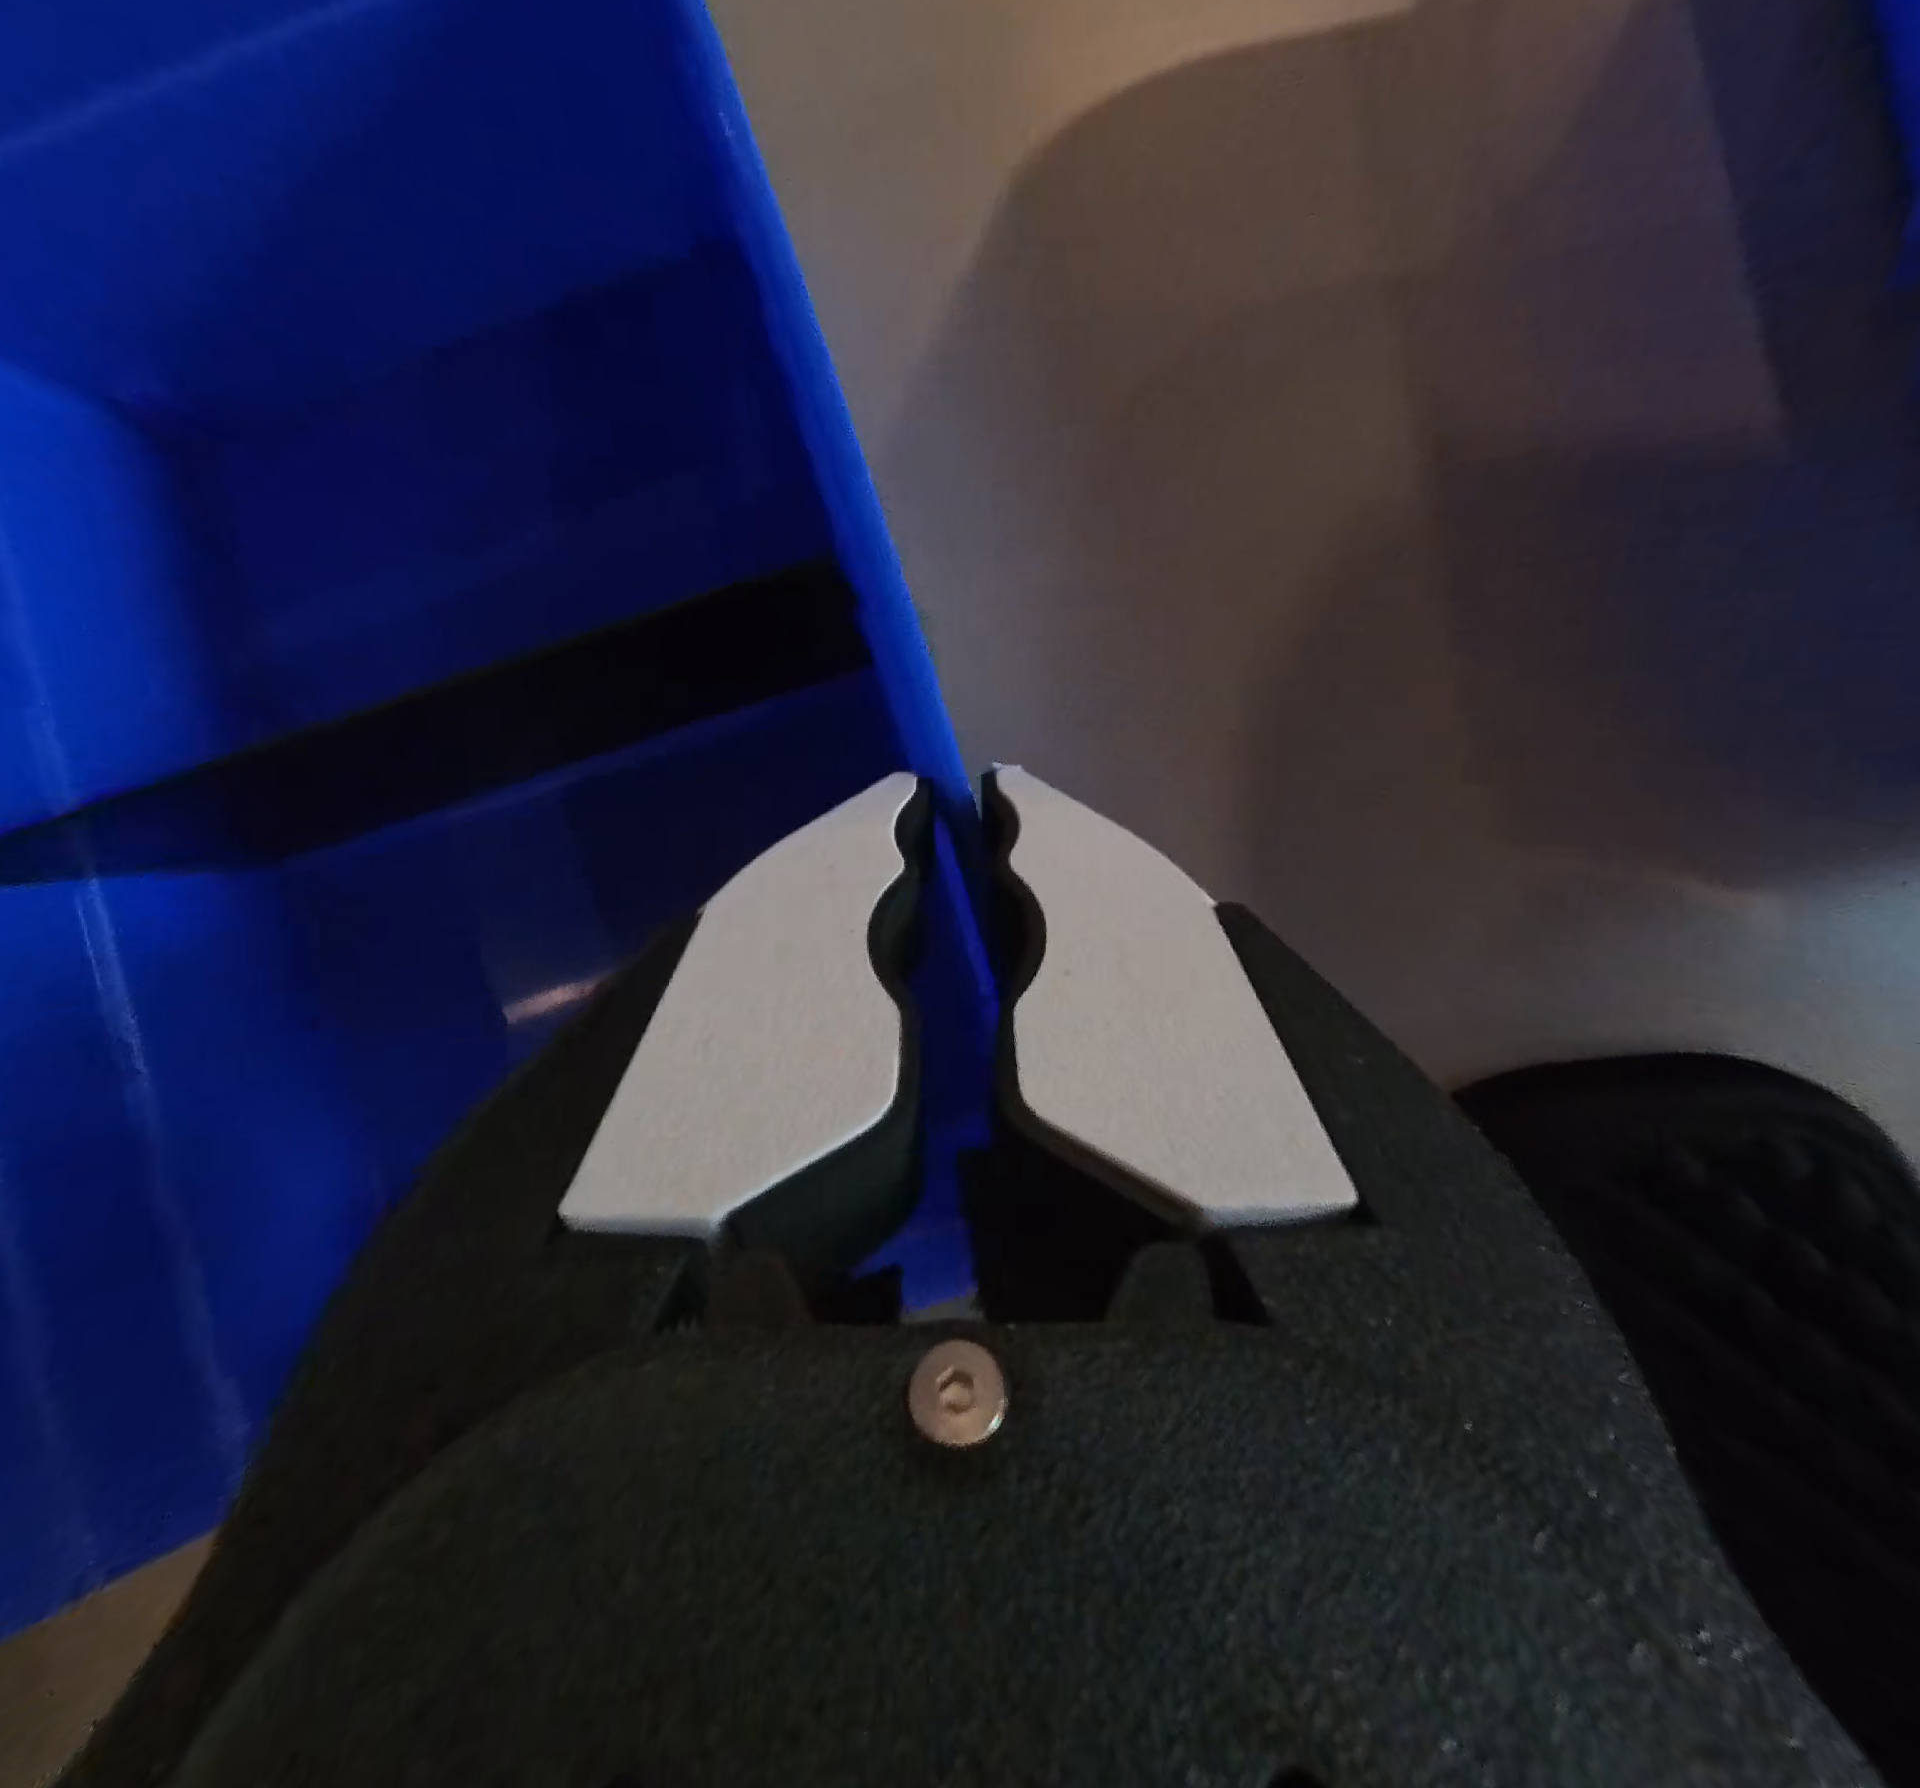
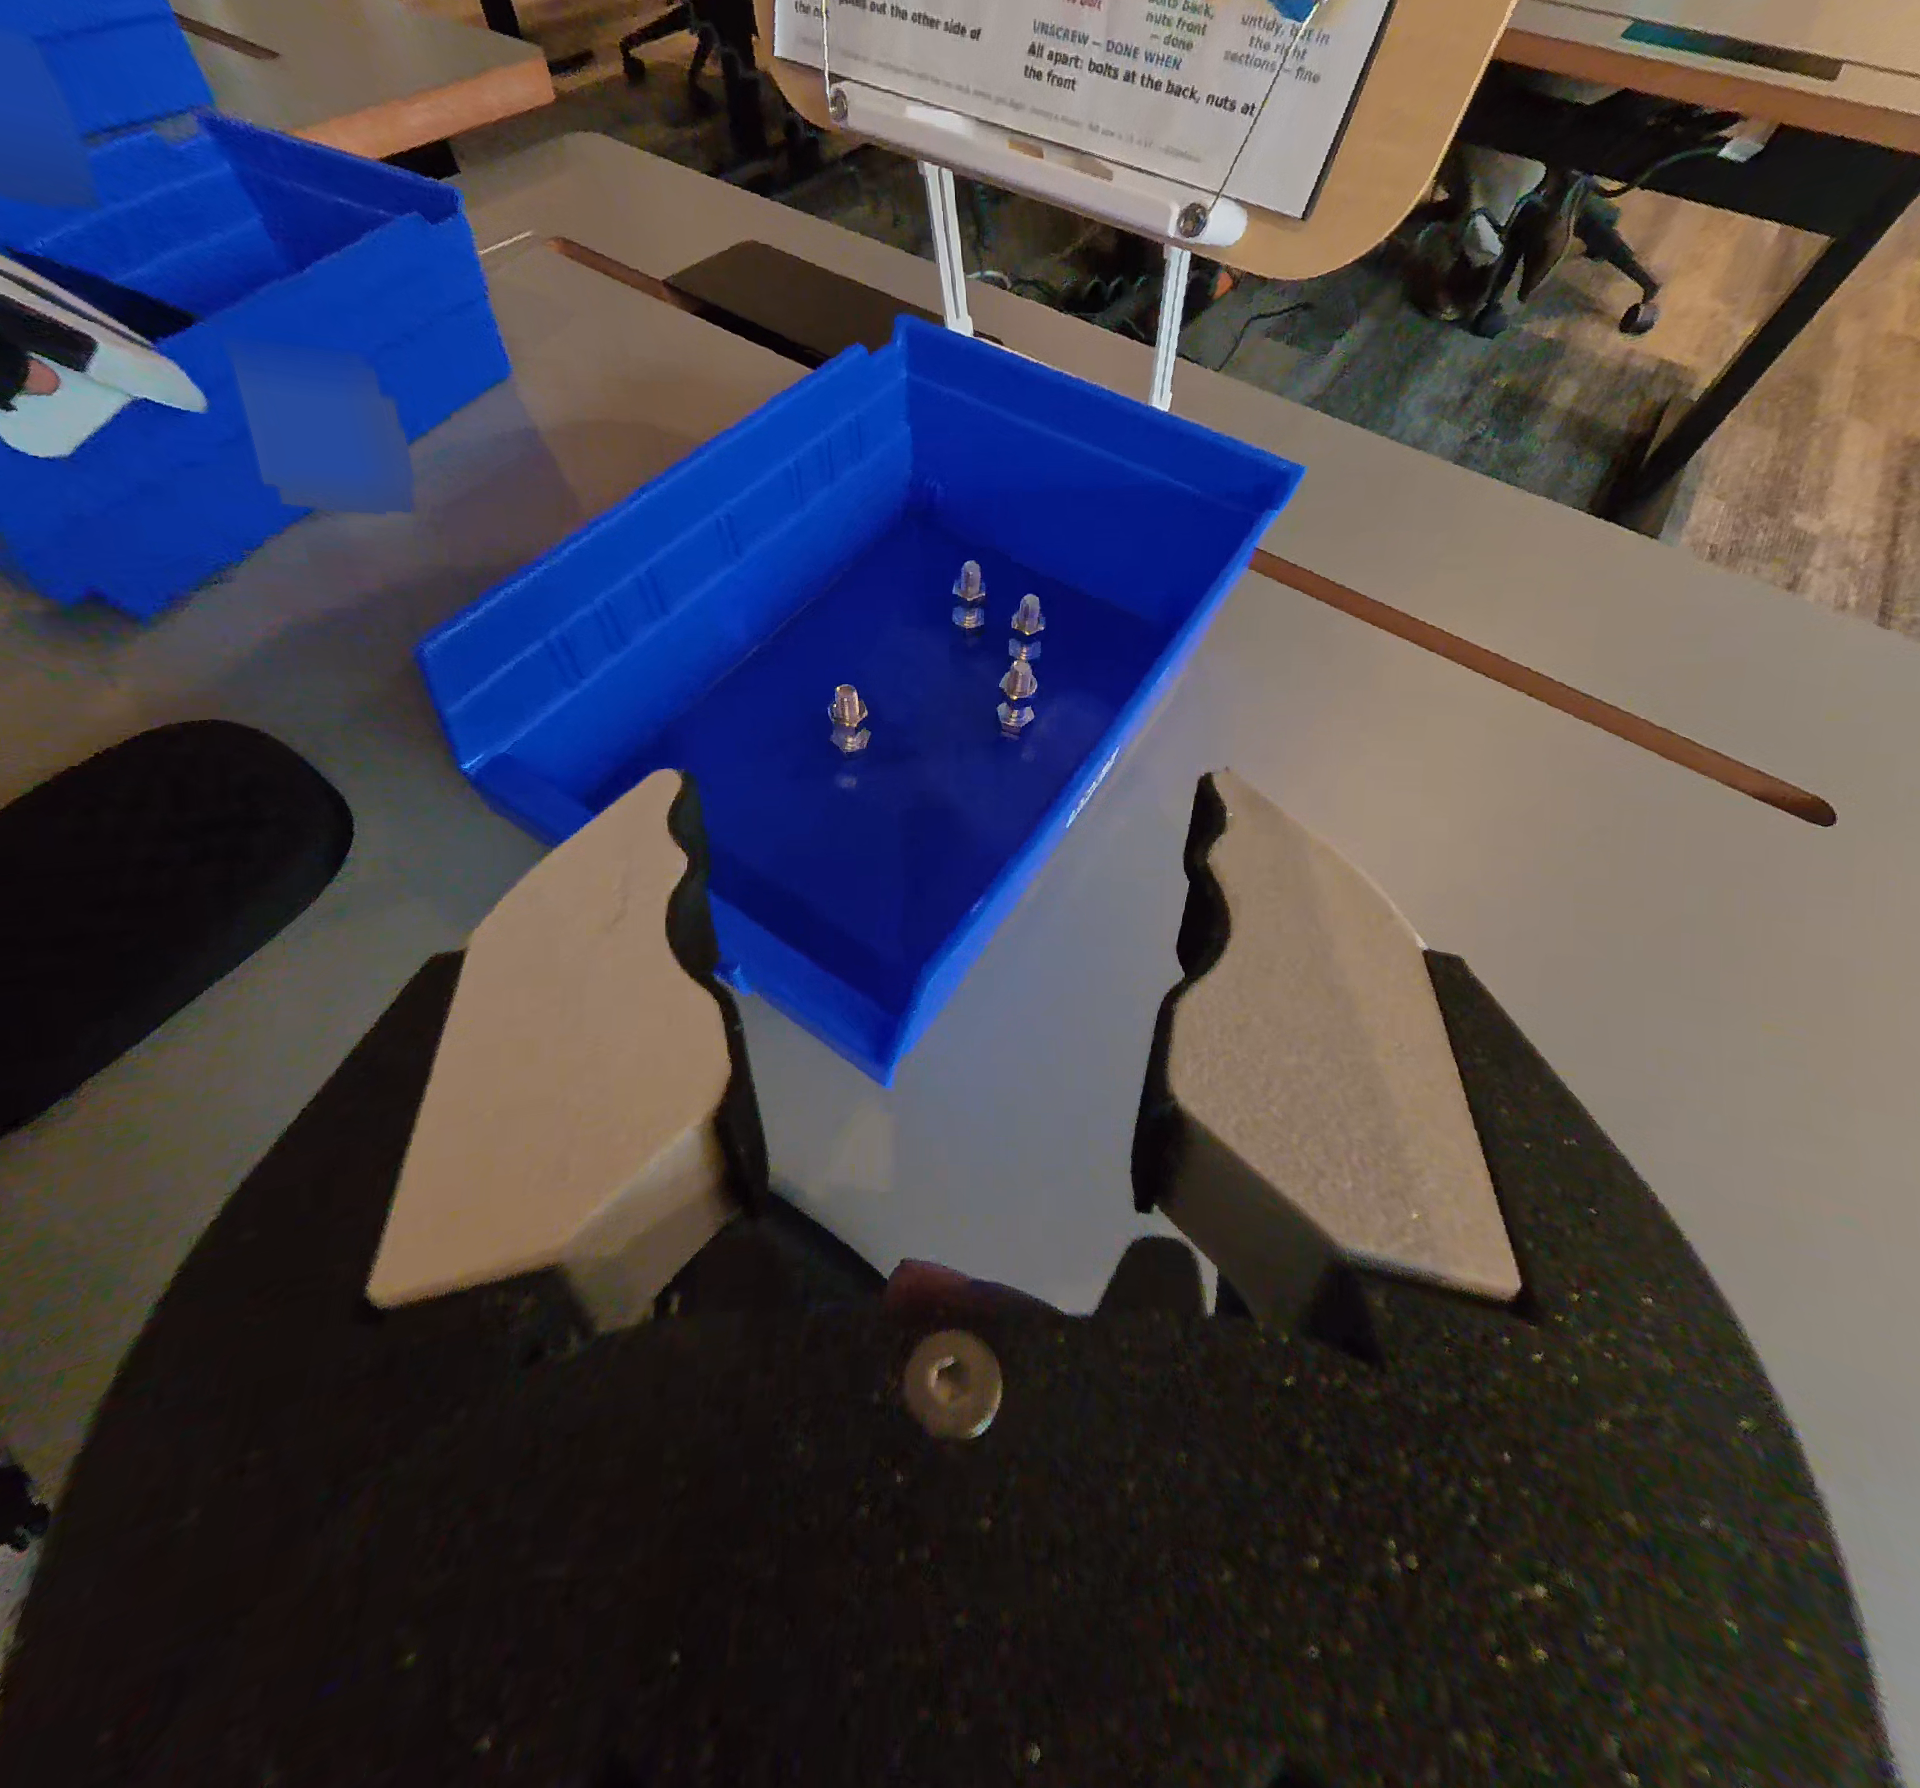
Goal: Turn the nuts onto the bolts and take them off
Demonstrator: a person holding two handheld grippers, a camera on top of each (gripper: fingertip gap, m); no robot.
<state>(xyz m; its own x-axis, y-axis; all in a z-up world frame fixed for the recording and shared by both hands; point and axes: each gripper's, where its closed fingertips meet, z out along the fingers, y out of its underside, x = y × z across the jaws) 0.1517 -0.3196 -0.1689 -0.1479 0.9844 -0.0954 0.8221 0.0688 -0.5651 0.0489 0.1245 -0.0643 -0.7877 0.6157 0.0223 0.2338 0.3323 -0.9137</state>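
My left gripper (image 1: 961,793) pinches a blue bin wall (image 1: 810,450); my right gripper (image 2: 940,793) gapes empty over the mid-frame bin (image 2: 644,595) holding bolts (image 2: 850,718).

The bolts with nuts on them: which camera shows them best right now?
The right wrist view: four bolts with nuts stand upright in the open blue bin, ahead of the open right gripper. The left wrist view shows none, only a blue bin wall that the left gripper clamps.

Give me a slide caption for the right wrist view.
Open right gripper hovers before a blue bin holding four upright bolts with nuts on them.
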